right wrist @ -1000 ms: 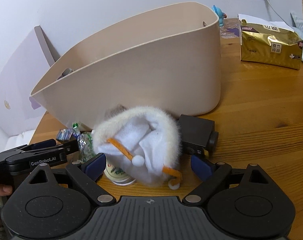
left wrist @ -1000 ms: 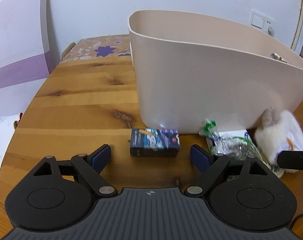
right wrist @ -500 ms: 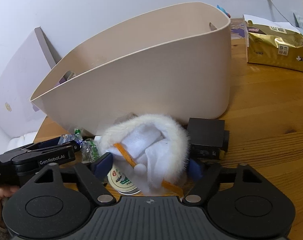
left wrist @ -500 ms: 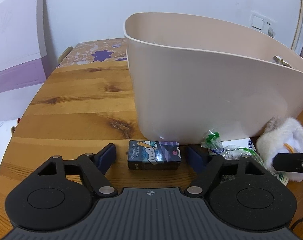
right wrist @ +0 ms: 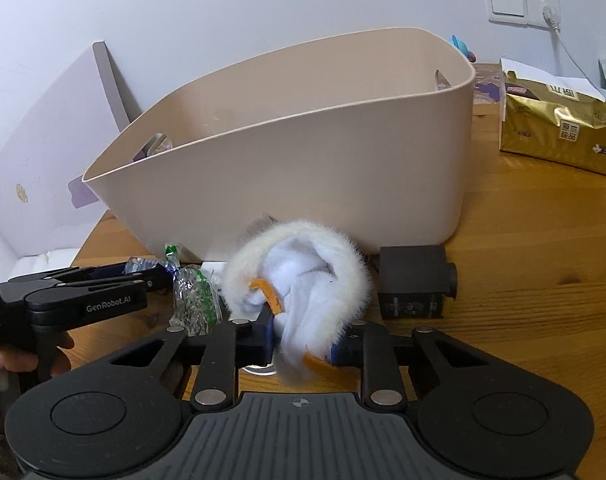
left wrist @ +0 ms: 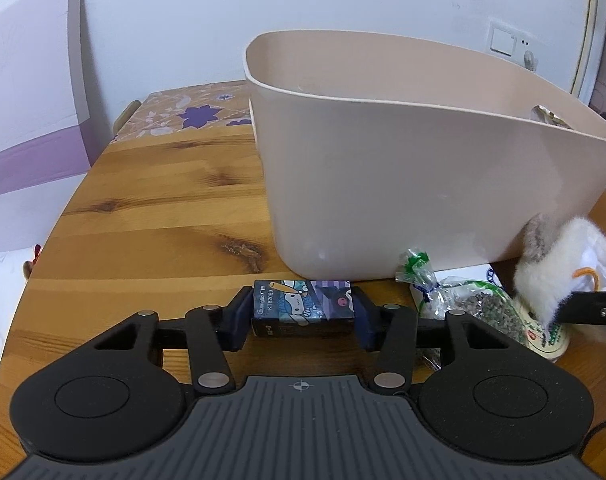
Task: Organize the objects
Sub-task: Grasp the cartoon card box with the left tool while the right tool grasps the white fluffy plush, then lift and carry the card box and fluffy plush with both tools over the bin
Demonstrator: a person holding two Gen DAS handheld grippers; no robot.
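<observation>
Both grippers clamped, low on the table (left wrist: 151, 216) before the bin (left wrist: 403, 184).
Left gripper (left wrist: 302, 317) pinches the box (left wrist: 303, 307) by its ends, long axis crosswise between the jaws; right gripper (right wrist: 302, 342) squeezes the plush (right wrist: 303, 280), with a herb bag (right wrist: 193, 300) left and a black cube (right wrist: 413, 288) right.

Bin (left wrist: 403, 184) on table (left wrist: 151, 216). Before its front wall, left to right: cartoon-print box (left wrist: 302, 307), tied bag of dried herbs (left wrist: 469, 304), fur-trimmed hat (right wrist: 303, 284), small camera (right wrist: 413, 282). Tissue pack (right wrist: 555, 128) far right.
</observation>
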